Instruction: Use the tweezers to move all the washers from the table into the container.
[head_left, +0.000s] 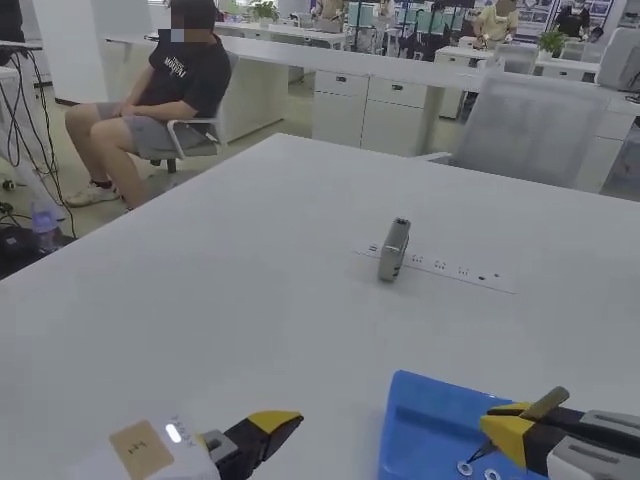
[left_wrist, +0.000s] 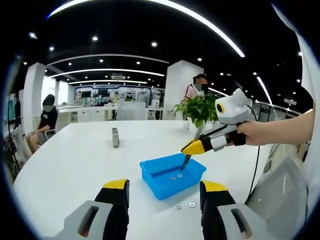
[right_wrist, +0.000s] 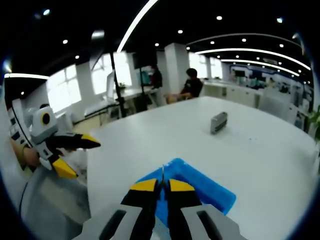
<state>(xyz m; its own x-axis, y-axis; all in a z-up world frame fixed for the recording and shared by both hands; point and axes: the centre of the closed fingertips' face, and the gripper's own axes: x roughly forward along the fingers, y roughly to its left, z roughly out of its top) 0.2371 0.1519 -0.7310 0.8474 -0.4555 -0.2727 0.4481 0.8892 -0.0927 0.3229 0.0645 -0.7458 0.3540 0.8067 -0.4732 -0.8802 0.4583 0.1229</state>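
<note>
A blue container (head_left: 425, 420) sits on the white table (head_left: 220, 300) near its front edge; two washers (head_left: 466, 467) lie inside it. In the left gripper view two more washers (left_wrist: 192, 204) lie on the table just in front of the container (left_wrist: 165, 182). My right gripper (head_left: 505, 428) is shut on the tweezers (head_left: 545, 403), whose tips (left_wrist: 186, 162) point down into the container just above the washers (left_wrist: 176, 177) there. In the right gripper view the tweezers (right_wrist: 163, 172) stick out between the shut jaws over the container (right_wrist: 210, 192). My left gripper (left_wrist: 162, 192) stands open and empty, short of the container.
A small grey device (head_left: 394, 248) stands on a flush power strip (head_left: 450, 268) mid-table. A person sits on a chair (head_left: 165, 90) beyond the table's far left edge. A grey chair (head_left: 530, 130) is at the far side. A potted plant (left_wrist: 197, 110) stands on the table behind the container.
</note>
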